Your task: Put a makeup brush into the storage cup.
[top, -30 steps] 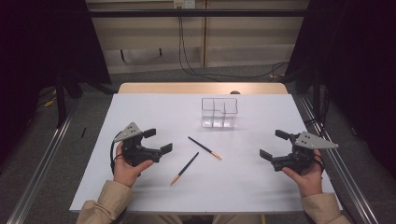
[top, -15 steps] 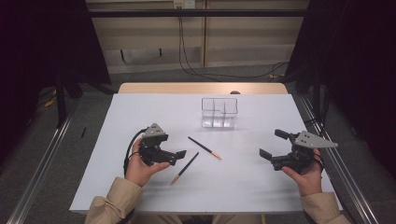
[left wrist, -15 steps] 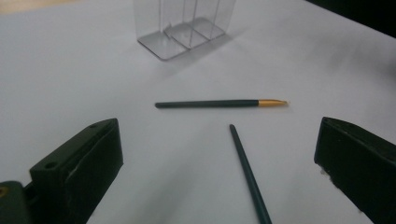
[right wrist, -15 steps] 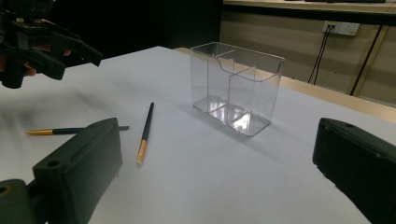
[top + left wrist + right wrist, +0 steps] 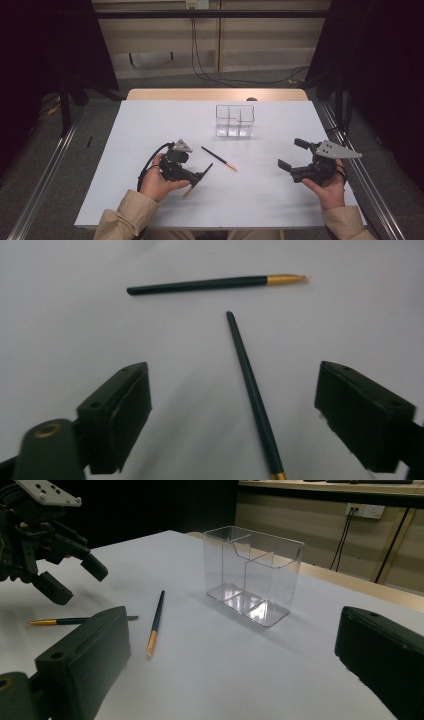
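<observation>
Currently the left hand-held gripper point(image 5: 204, 173) hangs low over the white desk point(image 5: 150, 120), matte black jaws spread wide with nothing between the pads. In the left gripper view a thin dark brush point(image 5: 252, 395) lies flat on the desk between the jaws, apart from both; round tapered handle, gold ferrule at the bottom edge. In the high view its gold end pokes out just below the jaw tips. Second brush point(image 5: 215, 284) lies beyond it, same dark handle with gold ferrule and pale tip, roughly crosswise to the first, not touching it

Right hand-held gripper point(image 5: 291, 155) sits well off to the right, jaws also spread and empty, grey three-cornered plate on top. Right gripper view shows a clear hard-plastic organiser point(image 5: 252, 572) upright on the desk: rectangular, glossy, thin inner walls splitting it into compartments, all empty. Desk surface is smooth matte white, with a strip of light wood at the far edge
</observation>
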A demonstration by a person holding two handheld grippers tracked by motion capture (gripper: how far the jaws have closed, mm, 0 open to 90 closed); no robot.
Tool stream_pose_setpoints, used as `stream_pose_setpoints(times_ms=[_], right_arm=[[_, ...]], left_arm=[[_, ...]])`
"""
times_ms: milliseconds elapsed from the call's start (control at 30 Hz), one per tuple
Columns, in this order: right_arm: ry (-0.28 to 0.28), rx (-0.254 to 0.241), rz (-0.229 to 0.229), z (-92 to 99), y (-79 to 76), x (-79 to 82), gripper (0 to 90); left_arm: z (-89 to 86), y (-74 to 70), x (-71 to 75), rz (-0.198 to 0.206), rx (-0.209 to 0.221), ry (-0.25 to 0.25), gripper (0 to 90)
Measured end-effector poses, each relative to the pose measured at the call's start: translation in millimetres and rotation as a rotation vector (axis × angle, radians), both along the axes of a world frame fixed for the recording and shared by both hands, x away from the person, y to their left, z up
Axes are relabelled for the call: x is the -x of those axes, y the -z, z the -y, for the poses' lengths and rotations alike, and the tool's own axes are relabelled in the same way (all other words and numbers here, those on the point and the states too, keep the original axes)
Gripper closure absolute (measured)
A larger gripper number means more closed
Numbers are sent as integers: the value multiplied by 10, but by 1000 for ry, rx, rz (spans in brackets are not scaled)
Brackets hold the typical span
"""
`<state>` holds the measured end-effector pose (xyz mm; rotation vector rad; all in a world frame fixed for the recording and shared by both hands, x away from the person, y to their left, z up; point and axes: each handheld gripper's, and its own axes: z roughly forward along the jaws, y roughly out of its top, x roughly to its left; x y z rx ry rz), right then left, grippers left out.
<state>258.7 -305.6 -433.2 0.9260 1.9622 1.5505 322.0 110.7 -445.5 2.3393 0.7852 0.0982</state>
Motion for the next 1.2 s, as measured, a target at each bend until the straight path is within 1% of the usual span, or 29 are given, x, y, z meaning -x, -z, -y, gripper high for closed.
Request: stream_pose_setpoints(times_ms=[33,67,133,200,233,300,333,367,433,500,567,633,667,733,767,800,867,900,933,967,1033,1100,1133,1167,1200], right_arm=[[-3,-1,-1,1,2,-2,6],[-1,0,-3,1,5,-3,6],[-3,0,-4,-1,6,-5,6],[-7,4,-3,-5,4,-6,6],[-7,4,-3,-5,4,-6,6],[-7,6,-3,-5,7,-8,6],[-5,5,-3,-3,8,-8,6],[-4,3,-3,-1,9,-8,6],[-2,3,-2,1,8,-7,6],[-2,2,-4,8,7,-7,6],[0,0,-3,7,8,-7,6],[-1,2,-1,2,7,-7,6],[-2,3,-2,1,7,-8,6],[-2,4,-2,0,8,-8,6],[-2,4,-2,0,8,-8,6],[-1,5,-2,1,8,-8,6],[-2,3,-2,2,8,-9,6],[-1,4,-3,4,11,-10,6],[-1,3,-2,4,12,-11,6],[-1,3,-2,4,12,-11,6],[-1,5,-2,6,10,-12,6],[0,4,-1,5,10,-12,6],[0,4,0,5,9,-11,6],[2,5,-1,5,9,-10,6],[2,5,-1,5,9,-10,6]], left_arm=[[7,4,-3,-21,-9,10,237],[20,14,1,-31,-15,10,269],[42,25,12,-31,-50,20,307],[62,28,24,-44,-70,26,354],[62,28,24,-44,-70,26,365],[73,22,38,-41,-88,29,380],[81,24,46,-55,-90,41,429],[83,26,48,-61,-104,44,451],[86,34,53,-57,-109,42,456],[88,51,56,-56,-112,49,499],[101,67,69,-71,-117,49,516],[119,75,82,-96,-126,39,558],[134,82,84,-109,-142,50,571],[143,84,88,-107,-145,46,588],[143,84,88,-107,-145,46,613],[145,76,88,-124,-150,47,633],[148,73,92,-126,-155,46,647],[158,63,101,-131,-177,52,696],[164,58,103,-135,-188,58,714],[164,58,103,-135,-188,58,731],[179,49,109,-132,-214,69,761],[184,51,112,-126,-218,66,792],[186,48,109,-131,-223,67,792],[189,45,107,-134,-229,65,823],[193,47,108,-134,-228,60,823]])
